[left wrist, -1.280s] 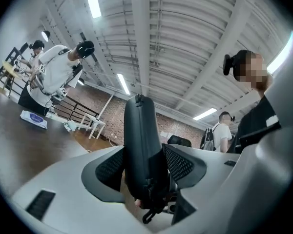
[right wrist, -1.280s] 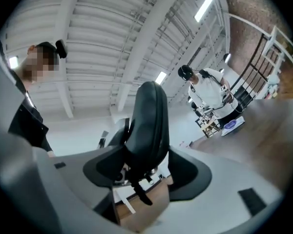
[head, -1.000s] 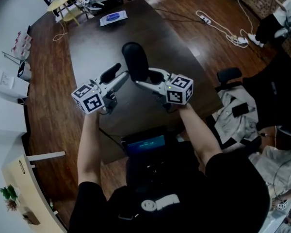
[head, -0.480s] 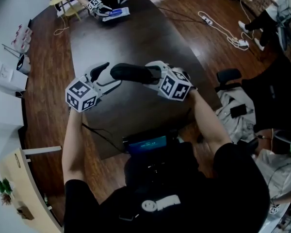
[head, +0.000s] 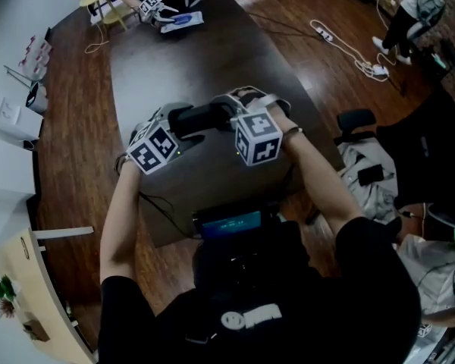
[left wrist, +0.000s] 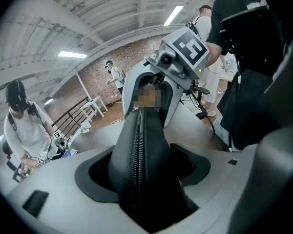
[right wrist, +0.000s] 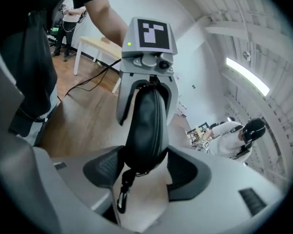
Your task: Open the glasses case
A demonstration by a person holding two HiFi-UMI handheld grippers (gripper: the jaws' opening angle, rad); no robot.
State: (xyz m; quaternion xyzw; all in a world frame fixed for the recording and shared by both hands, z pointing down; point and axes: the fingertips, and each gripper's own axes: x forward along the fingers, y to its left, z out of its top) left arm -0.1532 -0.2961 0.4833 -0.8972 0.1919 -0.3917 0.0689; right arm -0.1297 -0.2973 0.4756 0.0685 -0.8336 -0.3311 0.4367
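A black zipped glasses case (head: 201, 117) is held level above the dark table, lying left to right between my two grippers. My right gripper (head: 231, 106) is shut on its right end; in the right gripper view both pads press the case (right wrist: 146, 126) and the zipper pull (right wrist: 122, 199) hangs below. My left gripper (head: 182, 121) has its jaws around the left end. They have just been opening and stand wide, with the case (left wrist: 141, 160) between them, zipper towards the camera, and a little room at the sides.
The dark table (head: 205, 44) stretches away below the case. A lit screen (head: 227, 224) sits at its near edge. At the far end another person's hands work by a blue-and-white pack (head: 180, 20). A chair with clothes (head: 364, 173) stands to the right.
The case has swung from pointing away to lying across. Both grippers have rolled over. The left gripper has dropped and come round the case's left end with wider jaws.
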